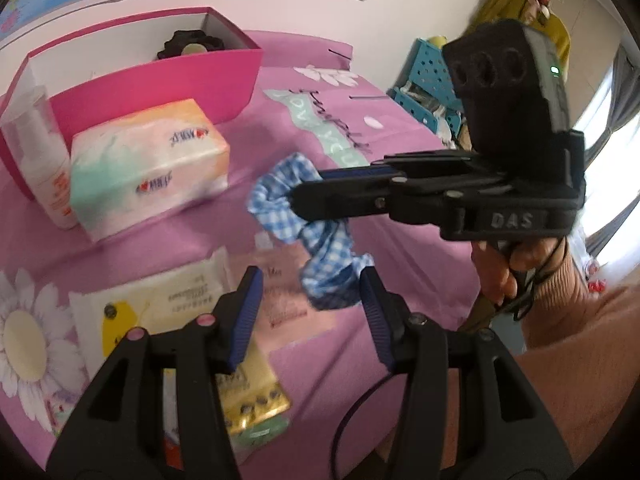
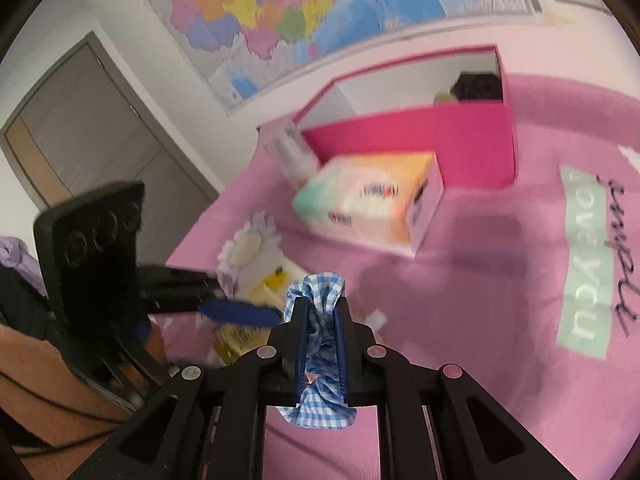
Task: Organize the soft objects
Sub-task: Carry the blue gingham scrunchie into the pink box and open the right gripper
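Broadly, bed cover (image 1: 400,148): pink cloth with daisy prints and a pale green lettered strip; everything below rests on it.
Box (image 1: 160,92): open, bright pink outside and white inside, at the far side of the cover; a dark item (image 1: 191,43) lies in its back corner.
Tissue pack (image 1: 148,164): soft pastel pack lying just in front of the box's near wall.
Bottle (image 1: 38,152): clear and white, standing upright beside the tissue pack, against the box's end.
Wipes packet (image 1: 160,304): flat cream packet on the cover, near the left claw; a gold packet (image 1: 252,400) lies just beside it.
Right claw (image 2: 320,332): jaws closed tight, with blue checked cloth bunched between the pads.
Left claw (image 1: 310,312): jaws partly open with nothing gripped; its right pad sits close to the hanging cloth, contact unclear.
Scrunchie (image 1: 320,252): blue-and-white checked, held off the cover by the right claw, dangling between the two claws.
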`<state>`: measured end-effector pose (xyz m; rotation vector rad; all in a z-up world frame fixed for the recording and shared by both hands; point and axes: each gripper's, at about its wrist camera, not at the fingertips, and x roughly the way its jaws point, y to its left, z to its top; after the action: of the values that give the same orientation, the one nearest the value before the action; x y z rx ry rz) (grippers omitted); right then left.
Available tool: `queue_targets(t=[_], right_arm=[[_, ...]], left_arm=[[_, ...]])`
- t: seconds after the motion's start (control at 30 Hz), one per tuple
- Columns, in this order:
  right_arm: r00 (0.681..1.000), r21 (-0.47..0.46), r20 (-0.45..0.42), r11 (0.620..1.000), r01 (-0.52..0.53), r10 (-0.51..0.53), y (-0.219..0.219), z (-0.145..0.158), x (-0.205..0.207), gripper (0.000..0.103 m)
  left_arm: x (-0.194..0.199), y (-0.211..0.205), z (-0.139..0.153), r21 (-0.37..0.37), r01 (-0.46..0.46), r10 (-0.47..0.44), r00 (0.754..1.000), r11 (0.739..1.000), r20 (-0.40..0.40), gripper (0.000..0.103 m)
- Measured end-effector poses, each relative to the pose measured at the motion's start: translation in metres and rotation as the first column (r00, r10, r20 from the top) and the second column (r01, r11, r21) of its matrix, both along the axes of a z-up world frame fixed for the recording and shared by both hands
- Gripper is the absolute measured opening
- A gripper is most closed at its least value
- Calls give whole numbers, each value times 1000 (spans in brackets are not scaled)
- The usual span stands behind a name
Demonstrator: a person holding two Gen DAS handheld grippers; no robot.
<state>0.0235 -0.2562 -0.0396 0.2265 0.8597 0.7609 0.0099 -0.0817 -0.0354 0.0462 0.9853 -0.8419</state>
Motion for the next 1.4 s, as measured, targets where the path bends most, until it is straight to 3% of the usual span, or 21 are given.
queue_targets(t=[0.17,0.33,0.63,1.07,1.27,1.37,1.4], right_arm=[[999,40,47,999,19,-21,5,19,17,12],[991,56,123,997,43,-49,5,47,43,12],[975,69,202,995,76,-88,15,84,108,12],[969,32,159,982,186,-189,23,71,197,12],[961,-5,134,970,244,-241,24,58,221,16],[955,-44,136,962,270,-262,27,51,230,21],[953,-52,134,959,279,-270,27,50,233,30]], left_arm=[[20,-4,16,-8,-51,51,997,999,49,51],[52,1,38,-35,-106,108,991,994,81,37],[118,4,63,-46,-212,215,972,976,92,27],[201,2,48,12,-352,352,936,936,0,26],[209,0,45,52,-383,382,924,922,26,26],[209,3,44,71,-398,396,917,915,34,40],[209,3,44,73,-404,402,915,912,43,42]])
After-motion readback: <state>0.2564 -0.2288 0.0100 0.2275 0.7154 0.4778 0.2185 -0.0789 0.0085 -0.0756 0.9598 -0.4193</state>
